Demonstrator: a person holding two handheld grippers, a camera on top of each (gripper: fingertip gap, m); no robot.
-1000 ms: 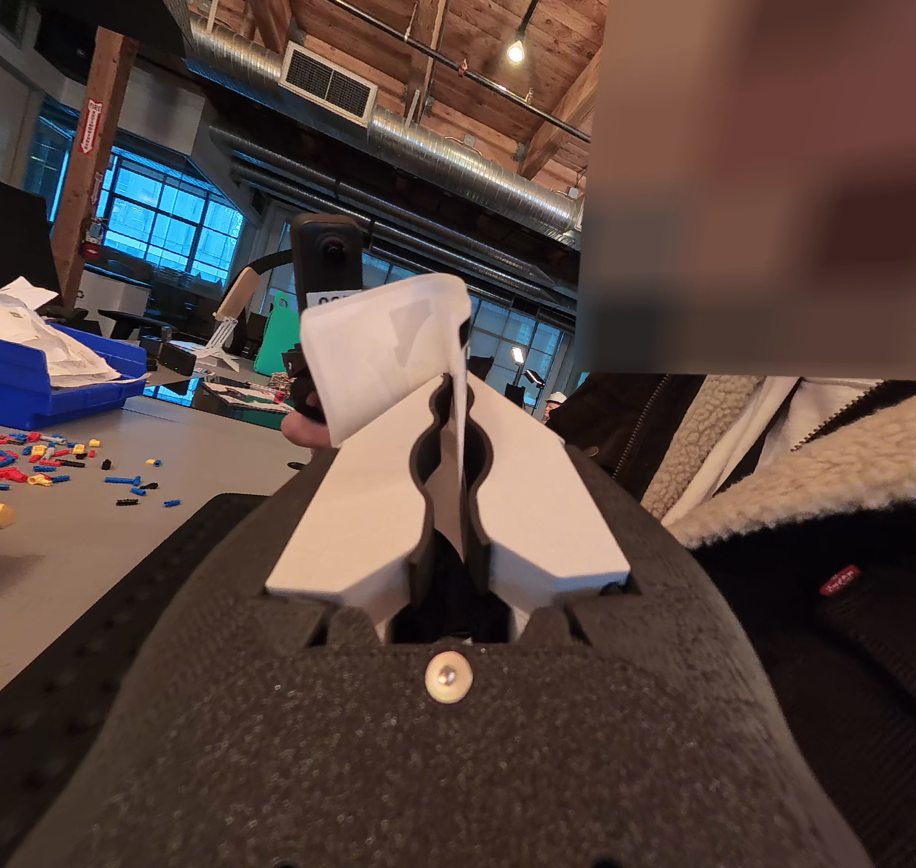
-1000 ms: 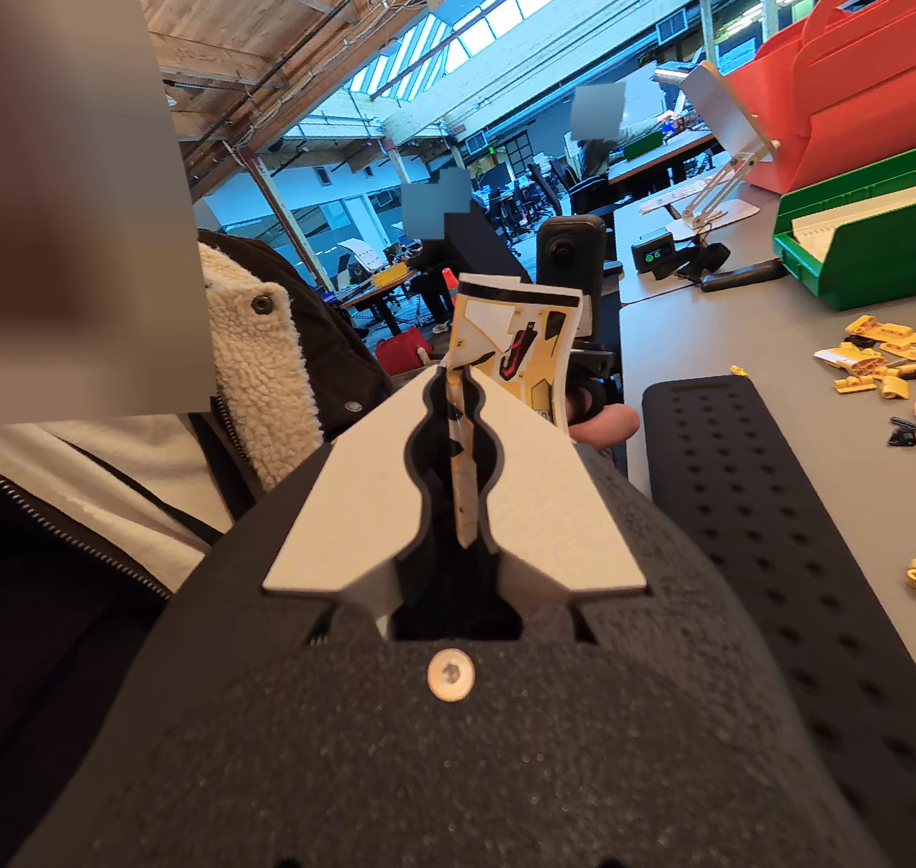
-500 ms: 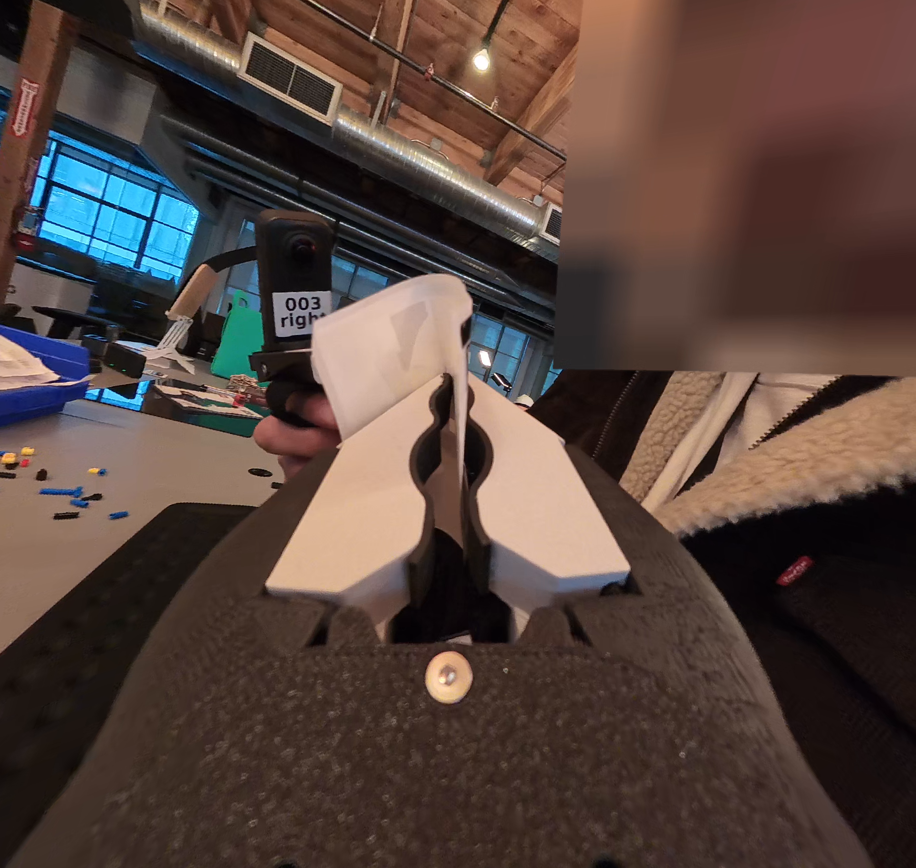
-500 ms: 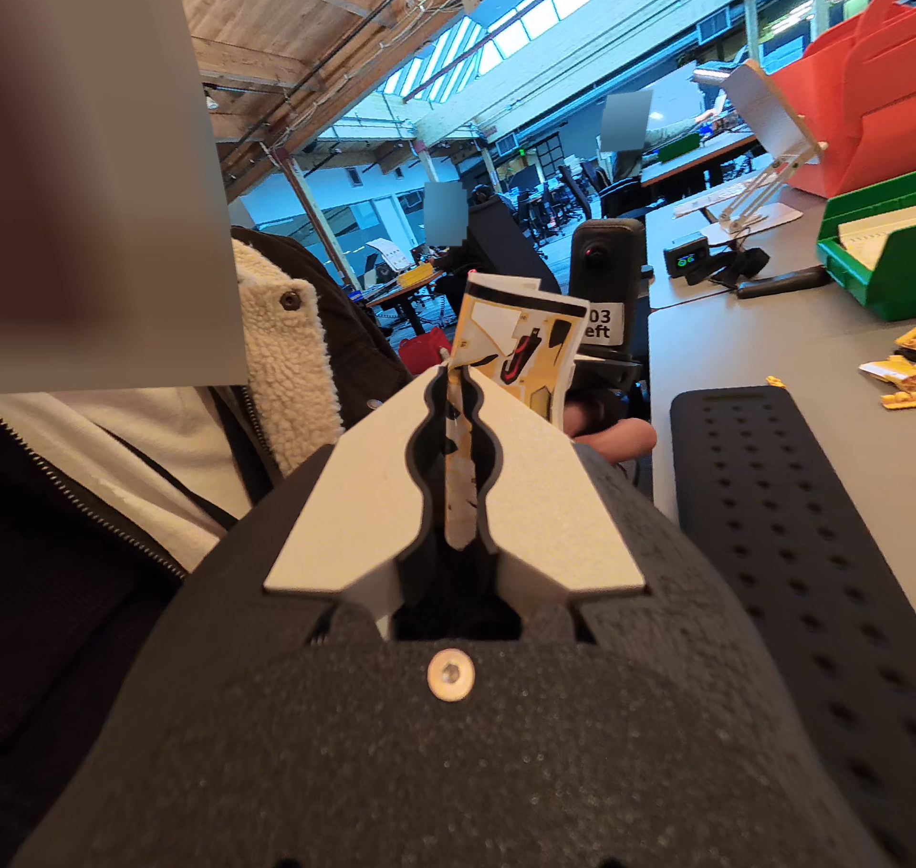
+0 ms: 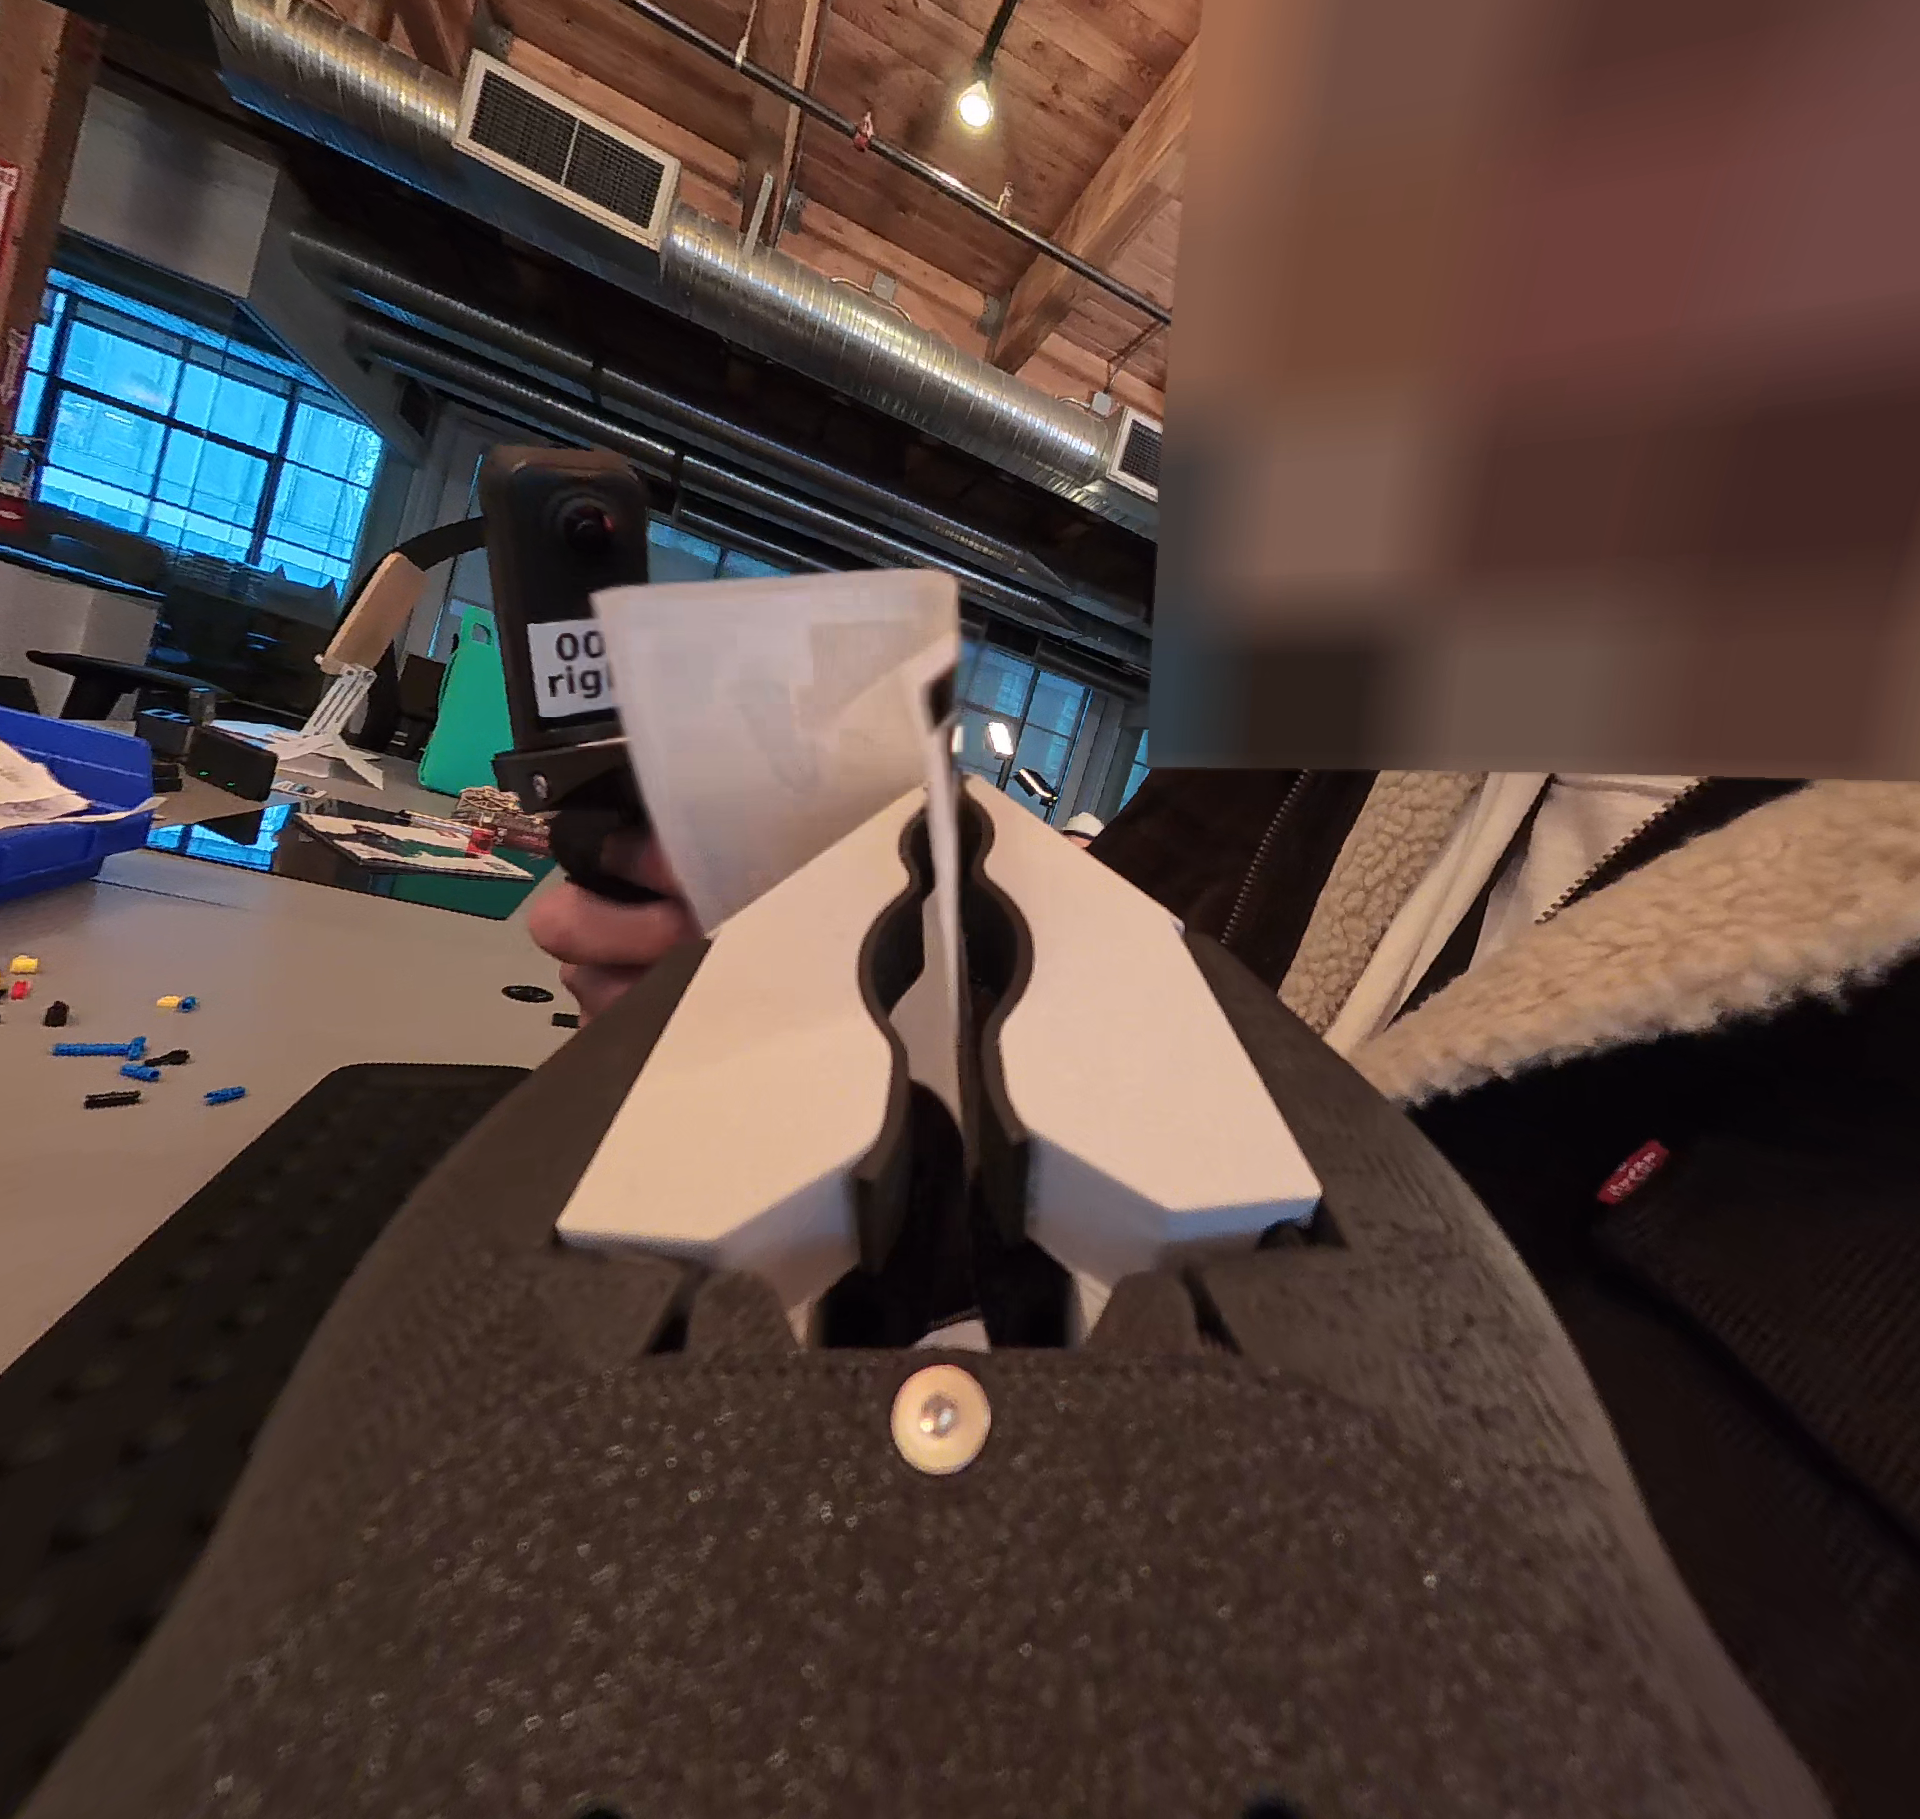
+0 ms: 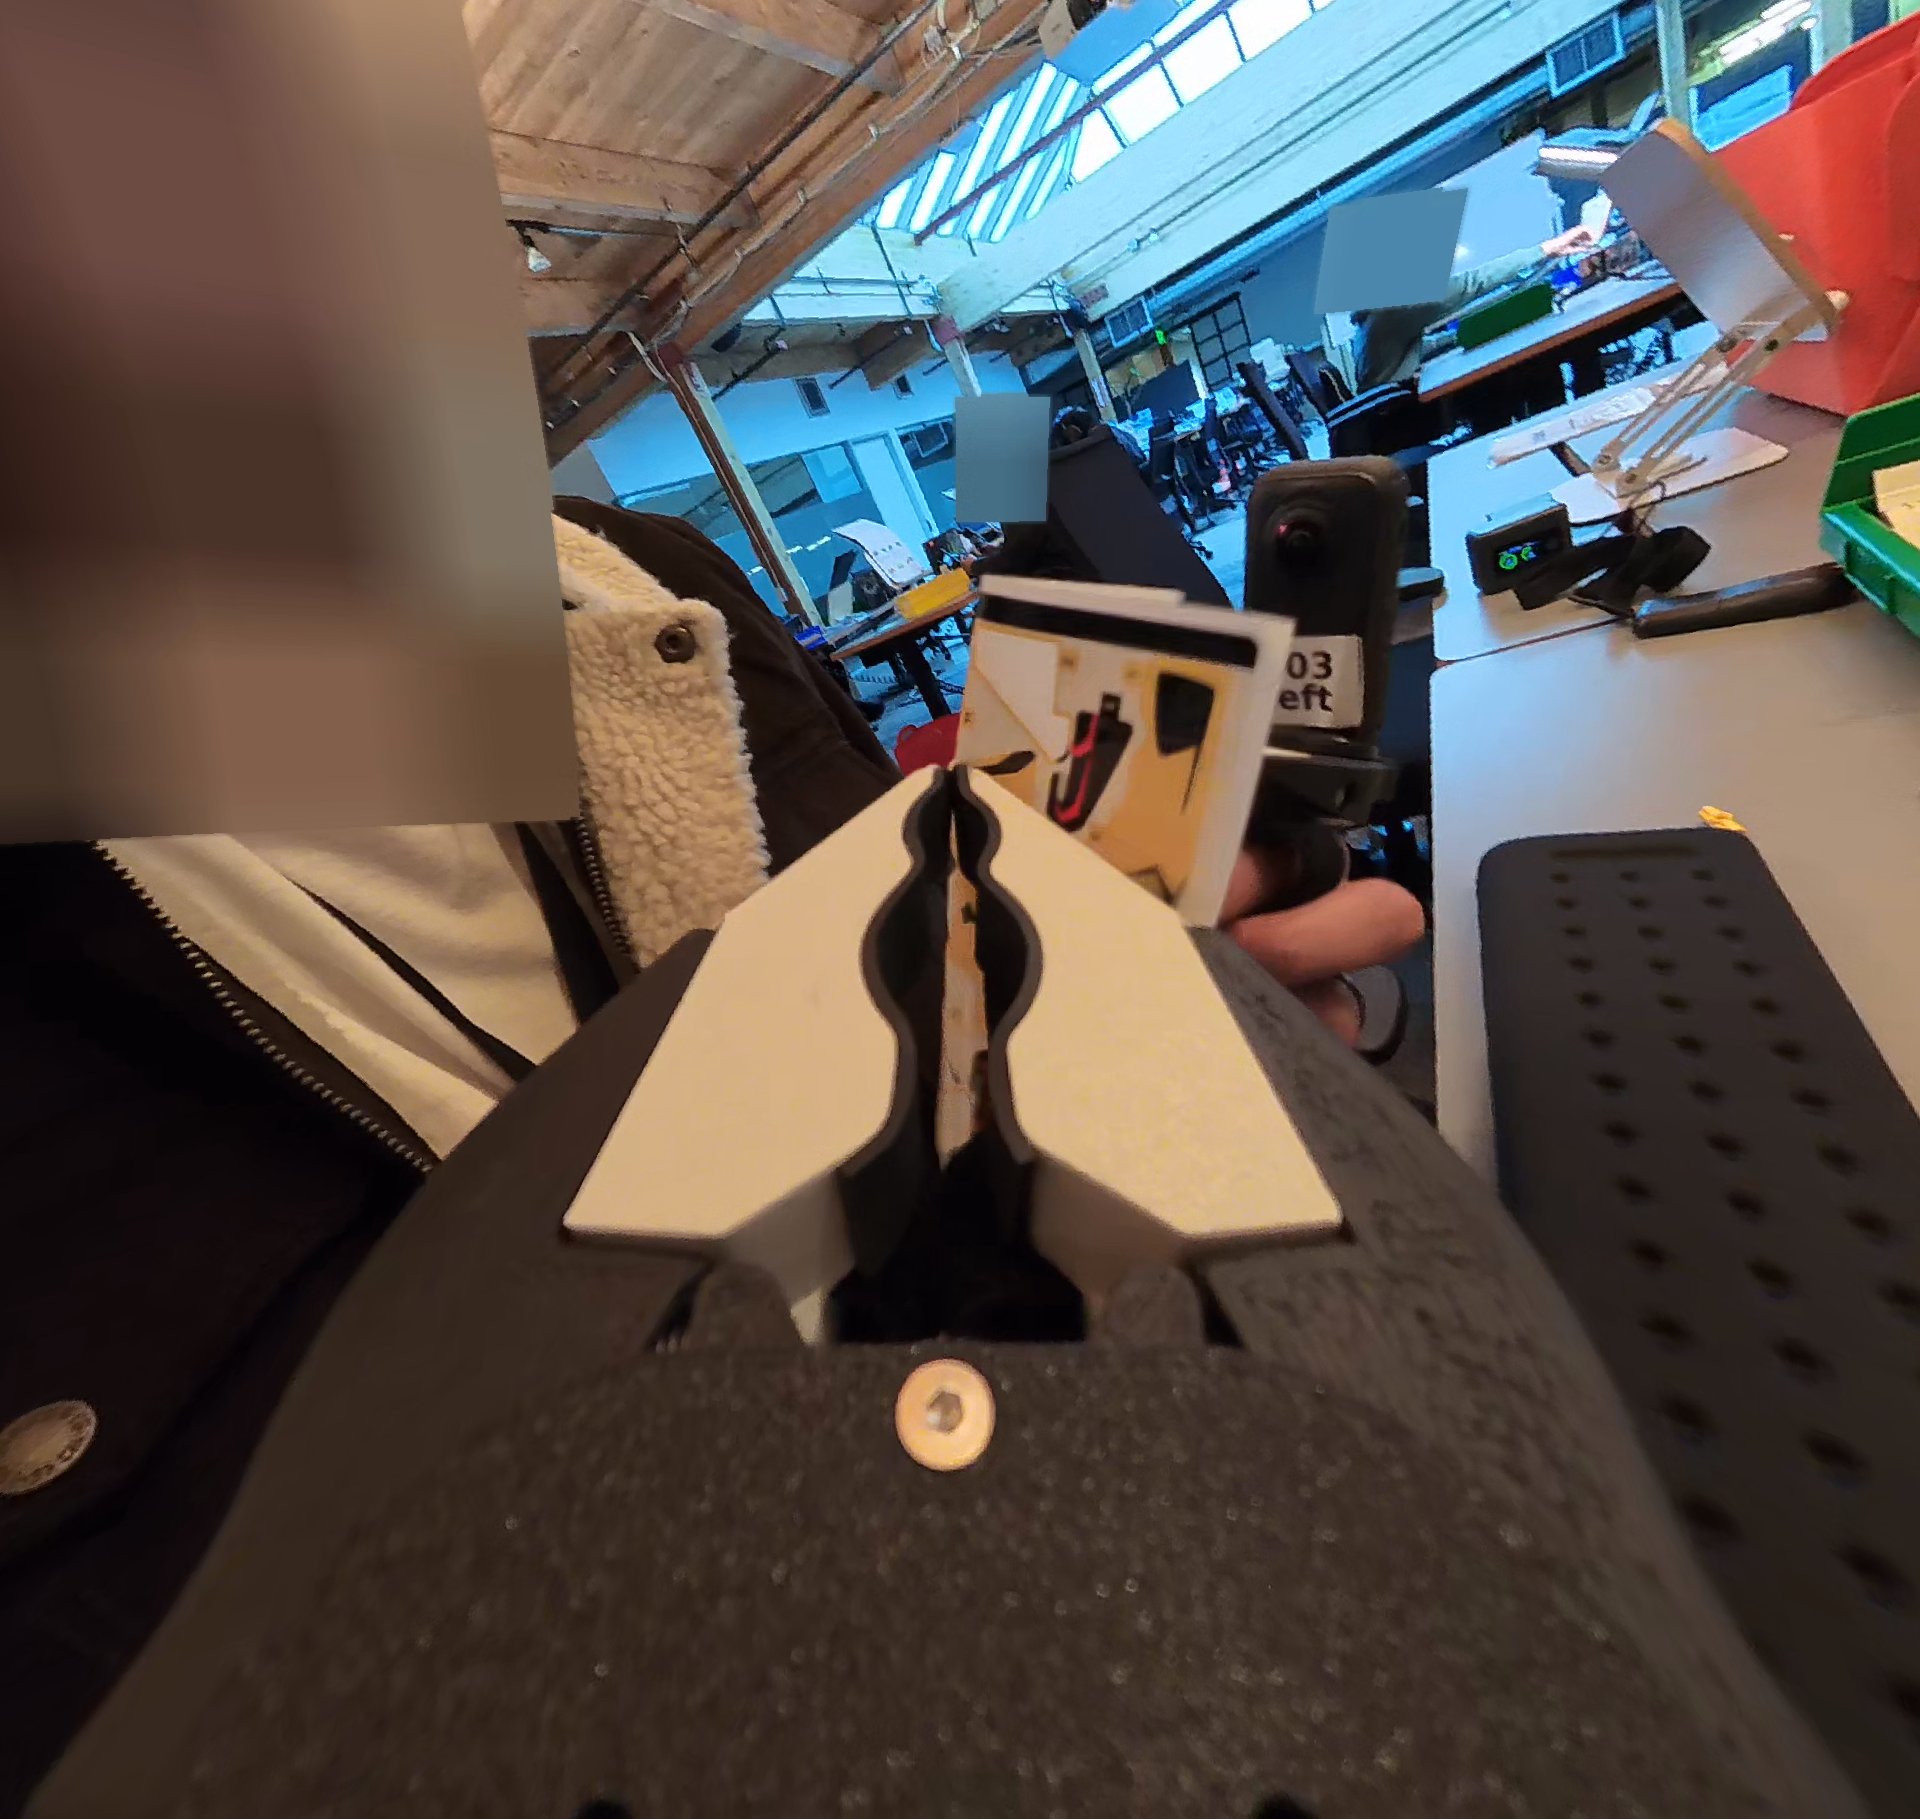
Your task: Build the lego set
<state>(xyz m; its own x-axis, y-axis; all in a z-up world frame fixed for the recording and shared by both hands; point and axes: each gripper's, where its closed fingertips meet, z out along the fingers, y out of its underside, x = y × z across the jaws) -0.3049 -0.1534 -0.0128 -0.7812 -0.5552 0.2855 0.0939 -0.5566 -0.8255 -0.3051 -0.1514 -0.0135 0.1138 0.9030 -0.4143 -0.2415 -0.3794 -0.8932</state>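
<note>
Pinching one folded sheet from opposite edges, the left tongs (image 5: 951, 813) and the right tongs (image 6: 954, 793) are both clamped on the sticker sheet (image 6: 1117, 746) — held aloft before a person's fleece-collared jacket (image 6: 665, 761). Loose lego pieces (image 5: 125, 1052) lie at nine o'clock on the grey desk (image 5: 260, 959) — beyond, a blue bin (image 5: 62, 813).

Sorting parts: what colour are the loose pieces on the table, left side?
Mostly blue, black and yellow pieces; left wrist view.

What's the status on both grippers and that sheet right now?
Left gripper shut on sticker sheet, blank side showing. Right gripper shut on the same sheet, printed side. Sheet held up off the table; nothing blocking.
</note>
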